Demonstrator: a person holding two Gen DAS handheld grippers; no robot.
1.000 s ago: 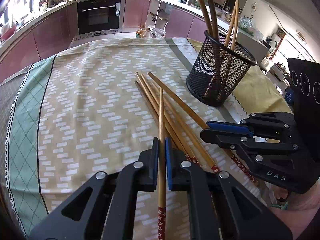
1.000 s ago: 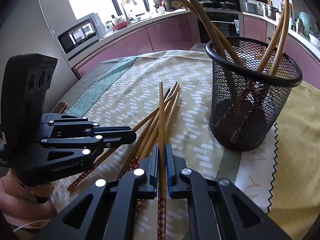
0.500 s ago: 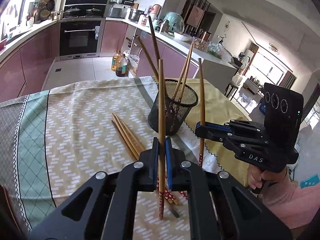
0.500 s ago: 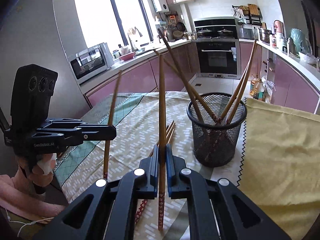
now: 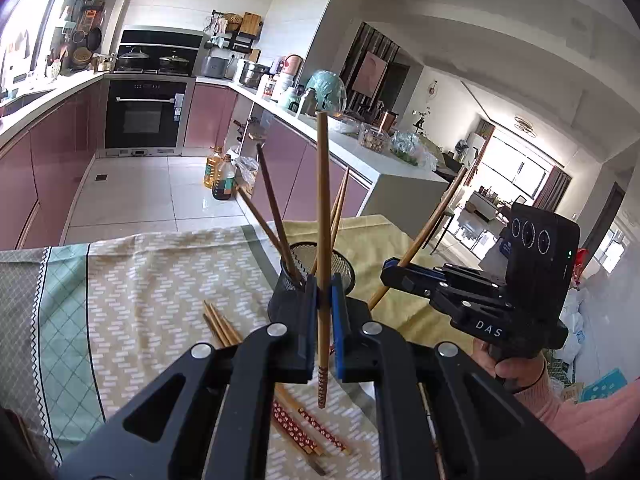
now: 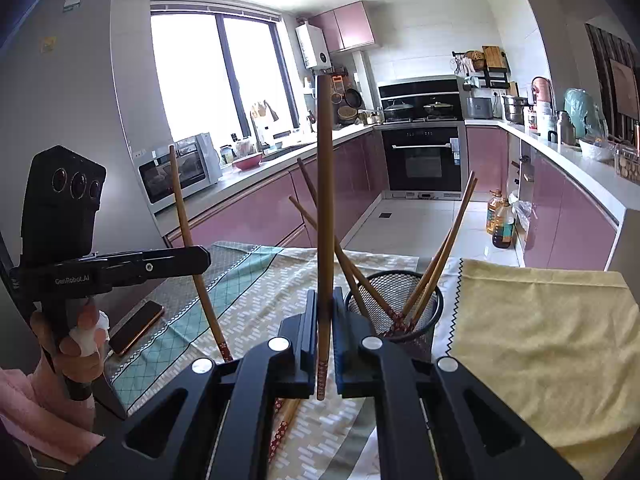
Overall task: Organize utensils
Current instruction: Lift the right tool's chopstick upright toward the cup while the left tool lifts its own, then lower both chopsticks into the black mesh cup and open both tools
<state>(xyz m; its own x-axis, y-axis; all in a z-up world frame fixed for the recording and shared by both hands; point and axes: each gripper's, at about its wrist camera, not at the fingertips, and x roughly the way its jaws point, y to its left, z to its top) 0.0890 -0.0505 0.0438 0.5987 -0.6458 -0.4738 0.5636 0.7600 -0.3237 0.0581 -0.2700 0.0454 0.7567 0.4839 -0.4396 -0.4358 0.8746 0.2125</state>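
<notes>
My left gripper (image 5: 323, 300) is shut on a wooden chopstick (image 5: 322, 208) and holds it upright above the table. My right gripper (image 6: 325, 312) is shut on another chopstick (image 6: 325, 184), also upright. Each gripper shows in the other's view: the right one (image 5: 394, 276) with its tilted chopstick (image 5: 432, 220), the left one (image 6: 200, 256) with its chopstick (image 6: 188, 232). A black mesh holder (image 6: 394, 292) (image 5: 344, 268) with several chopsticks stands just beyond both grippers. More chopsticks (image 5: 224, 328) lie on the patterned cloth below.
A phone (image 6: 136, 326) lies on the table's left edge. A yellow cloth (image 6: 540, 340) covers the table to the right of the holder. Kitchen counters and an oven (image 6: 422, 156) stand behind.
Both grippers have lifted their chopsticks off the table pile, tipped them upright and risen higher, so the holder now sits lower and closer under them.
</notes>
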